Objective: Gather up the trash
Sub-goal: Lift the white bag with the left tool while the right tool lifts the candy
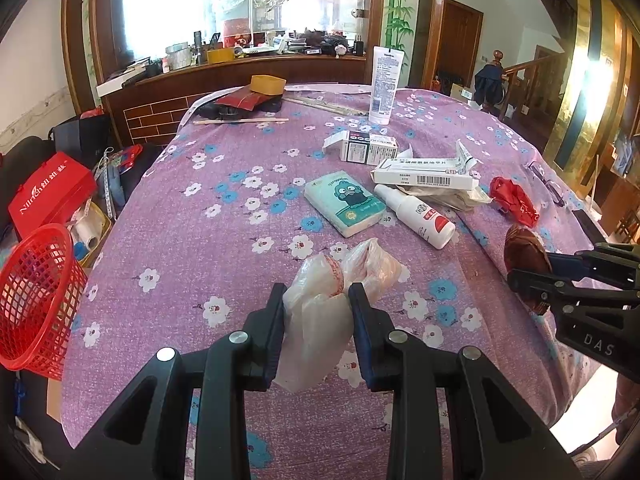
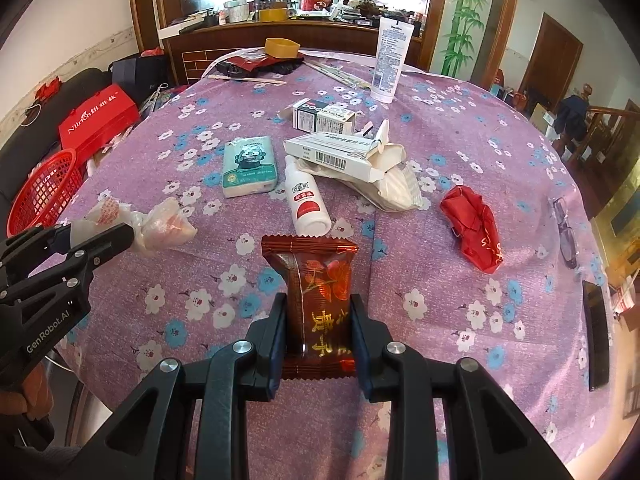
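Observation:
My left gripper (image 1: 318,294) is shut on a crumpled clear plastic bag (image 1: 336,284) above the purple flowered tablecloth (image 1: 192,240); the bag also shows in the right wrist view (image 2: 160,224). My right gripper (image 2: 318,304) is shut on a brown snack wrapper (image 2: 316,288), which shows in the left wrist view (image 1: 524,256) at the right. A red mesh basket (image 1: 36,300) stands off the table's left edge, also in the right wrist view (image 2: 44,192). A crumpled red wrapper (image 2: 476,228), crumpled paper (image 2: 396,184) and opened white boxes (image 2: 332,152) lie on the table.
A tissue pack (image 2: 250,166), a white spray bottle (image 2: 306,200) and an upright lotion tube (image 2: 392,58) stand mid-table. Glasses (image 2: 564,224) and a dark remote (image 2: 596,336) lie at the right edge. Chopsticks (image 2: 248,78) and a yellow tape roll (image 2: 282,48) sit at the far end.

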